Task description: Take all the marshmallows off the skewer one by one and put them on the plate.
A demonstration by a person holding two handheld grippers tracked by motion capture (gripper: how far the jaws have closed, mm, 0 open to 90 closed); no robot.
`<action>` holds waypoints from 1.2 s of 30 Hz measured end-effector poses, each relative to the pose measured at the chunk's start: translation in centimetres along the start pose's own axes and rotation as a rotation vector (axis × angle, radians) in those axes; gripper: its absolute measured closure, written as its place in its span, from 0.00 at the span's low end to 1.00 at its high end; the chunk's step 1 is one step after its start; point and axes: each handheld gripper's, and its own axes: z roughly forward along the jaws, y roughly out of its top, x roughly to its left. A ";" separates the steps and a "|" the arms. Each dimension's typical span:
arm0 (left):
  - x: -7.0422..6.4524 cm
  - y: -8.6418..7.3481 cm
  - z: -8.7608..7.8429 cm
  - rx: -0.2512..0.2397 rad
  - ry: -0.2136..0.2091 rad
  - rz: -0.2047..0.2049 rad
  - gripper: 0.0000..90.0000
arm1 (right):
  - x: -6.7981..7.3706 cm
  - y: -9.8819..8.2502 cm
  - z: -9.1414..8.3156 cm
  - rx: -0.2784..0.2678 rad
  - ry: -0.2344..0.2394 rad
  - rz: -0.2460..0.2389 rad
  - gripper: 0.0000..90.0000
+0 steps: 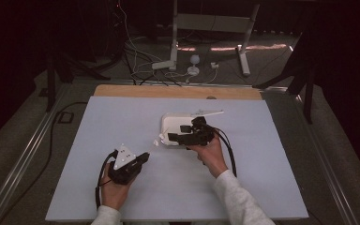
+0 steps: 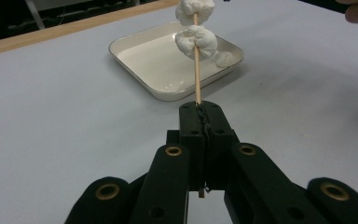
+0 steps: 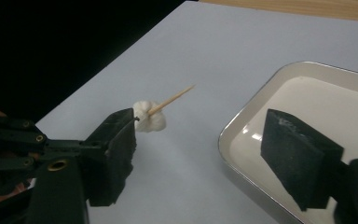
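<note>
Marshmallows (image 2: 196,39) sit on a thin wooden stick (image 2: 196,84), and my left gripper (image 2: 200,116) has its jaws squeezed tight on the bottom end of that stick. In the left gripper view the stick points up and away, toward a white square dish (image 2: 135,58) on the pale worktop (image 2: 51,107). One more white lump (image 2: 224,58) lies in the near corner of the dish. From the high view my left gripper (image 1: 130,164) is near the front of the worktop, and the dish (image 1: 168,123) is just past the stick's tip. My right gripper (image 3: 200,140) has its jaws apart with nothing between them. One jaw is over the dish (image 3: 261,116), the other is over the worktop, close to the marshmallows (image 3: 150,117).
</note>
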 end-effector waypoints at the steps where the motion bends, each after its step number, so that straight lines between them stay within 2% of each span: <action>1: 0.0 0.0 0.0 -0.001 0.001 -0.002 1.00 | 0.2 -0.1 0.1 0.003 -0.001 -0.015 0.33; 6: 0.1 0.0 0.0 -0.008 -0.012 -0.016 1.00 | 1.1 -0.3 0.6 0.008 0.030 -0.052 0.41; 7: 0.0 0.0 0.0 -0.009 -0.013 -0.017 1.00 | 1.3 -0.4 0.7 0.005 0.054 -0.044 0.44; 8: 0.0 0.0 0.0 -0.011 -0.013 -0.019 1.00 | 1.3 -0.4 0.7 0.005 0.054 -0.044 0.44; 9: 0.0 0.0 0.1 -0.012 -0.013 -0.019 1.00 | 1.3 -0.4 0.8 0.008 0.078 -0.028 0.49; 13: 0.0 0.0 0.0 -0.015 -0.015 -0.018 1.00 | 1.5 -0.7 1.1 0.014 0.086 -0.022 0.56; 18: -0.1 0.0 0.0 -0.018 -0.025 -0.022 1.00 | 2.1 -1.0 1.3 0.004 0.071 -0.071 0.69; 20: -0.1 0.1 0.0 -0.025 -0.030 -0.032 1.00 | 2.2 -1.1 1.4 0.006 0.075 -0.067 0.69; 25: -0.1 0.0 -0.1 -0.035 -0.035 -0.040 1.00 | 1.9 -1.4 1.8 0.006 0.123 0.005 0.73; 30: -0.2 0.0 0.0 -0.038 -0.046 -0.031 1.00 | 1.8 -1.5 1.8 -0.011 0.137 0.026 0.76; 34: -0.3 -0.1 -0.1 -0.050 -0.047 -0.026 1.00 | 1.1 -1.7 1.6 -0.035 0.189 0.114 0.79; 36: -0.4 -0.1 -0.1 -0.056 -0.032 -0.024 1.00 | 0.9 -2.0 1.7 -0.029 0.192 0.131 0.79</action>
